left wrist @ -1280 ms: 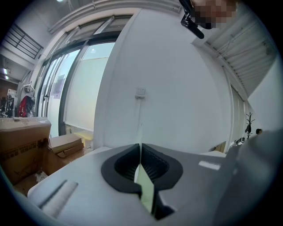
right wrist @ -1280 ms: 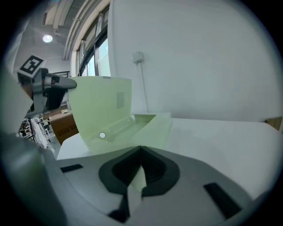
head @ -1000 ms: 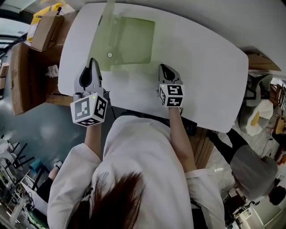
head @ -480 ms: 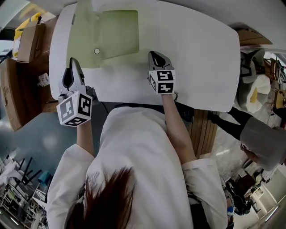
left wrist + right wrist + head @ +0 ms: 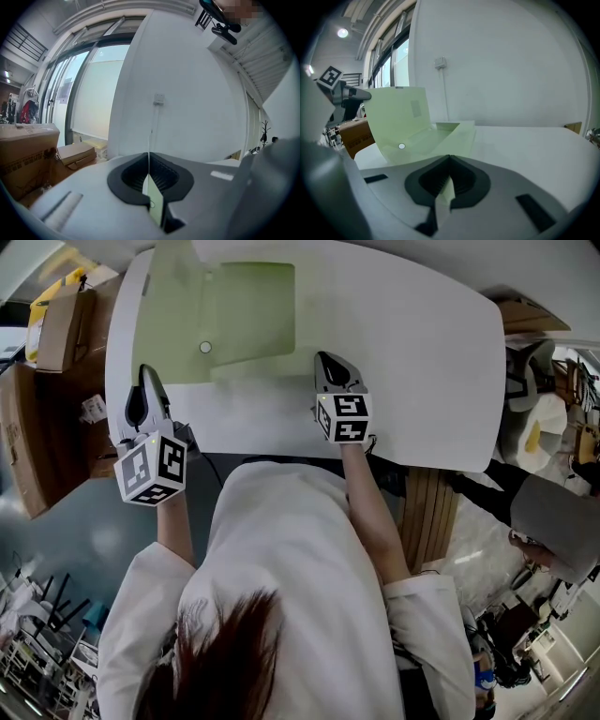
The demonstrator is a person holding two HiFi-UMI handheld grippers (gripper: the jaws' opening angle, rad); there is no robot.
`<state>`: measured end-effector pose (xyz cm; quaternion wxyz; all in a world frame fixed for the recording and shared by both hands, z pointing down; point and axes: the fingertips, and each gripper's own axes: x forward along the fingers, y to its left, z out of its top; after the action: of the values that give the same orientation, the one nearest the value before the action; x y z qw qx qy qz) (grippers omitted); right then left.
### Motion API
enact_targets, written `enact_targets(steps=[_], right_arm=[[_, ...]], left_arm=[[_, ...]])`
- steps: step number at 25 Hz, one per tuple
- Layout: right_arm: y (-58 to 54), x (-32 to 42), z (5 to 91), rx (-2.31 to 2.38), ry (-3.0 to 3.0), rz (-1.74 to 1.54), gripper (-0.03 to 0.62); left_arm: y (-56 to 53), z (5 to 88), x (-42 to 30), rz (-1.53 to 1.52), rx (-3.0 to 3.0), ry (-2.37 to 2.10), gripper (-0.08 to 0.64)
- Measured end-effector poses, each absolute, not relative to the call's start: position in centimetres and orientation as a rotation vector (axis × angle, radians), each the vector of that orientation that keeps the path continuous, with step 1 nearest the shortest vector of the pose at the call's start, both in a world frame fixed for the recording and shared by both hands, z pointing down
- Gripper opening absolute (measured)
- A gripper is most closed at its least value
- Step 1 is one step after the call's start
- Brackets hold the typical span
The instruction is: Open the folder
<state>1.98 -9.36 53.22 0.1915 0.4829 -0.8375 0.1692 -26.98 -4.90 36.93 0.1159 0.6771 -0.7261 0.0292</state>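
Green folder (image 5: 248, 315) is lying open at the far left of the white bench (image 5: 412, 362). Its cover stands up on the left side, and a small white button (image 5: 205, 347) shows near the front edge. From the right gripper view that cover leans up tall beside the flat half.

Your left gripper (image 5: 143, 376) hangs over the left edge of the bench, near the folder's front left corner but not touching it. Its fingers (image 5: 133, 176) are clenched together with none of the folder between them. Your right gripper (image 5: 325, 359) sits over the front edge of the bench, just off the folder's front right corner. Its fingers (image 5: 429, 180) are squeezed closed too, and it isn't holding the folder either.

Compared with a second ago, your left gripper has slid outward. It was further in over the bench, close to the folder's corner, and now it's out by the edge. The right one has barely budged. The head camera has also swung, so the bench and folder sit further left in the frame. The folder hasn't moved on the bench. Brown boxes (image 5: 47, 343) are stacked off to the left.
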Motion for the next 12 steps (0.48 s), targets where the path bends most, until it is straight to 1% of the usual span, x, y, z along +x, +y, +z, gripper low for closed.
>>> enact_targets(steps=[5,12], right_arm=[[-9.5,1.9,53.3,1.344,-2.363,0.47,0.007],[-9.5,1.9,53.3,1.321,-2.39,0.462,0.008]], left_arm=[[-5.0,37.2,-27.9,0.08,1.947,-2.144,0.011],[-5.1,37.1,-26.7,0.094,1.962,-2.151,0.011]])
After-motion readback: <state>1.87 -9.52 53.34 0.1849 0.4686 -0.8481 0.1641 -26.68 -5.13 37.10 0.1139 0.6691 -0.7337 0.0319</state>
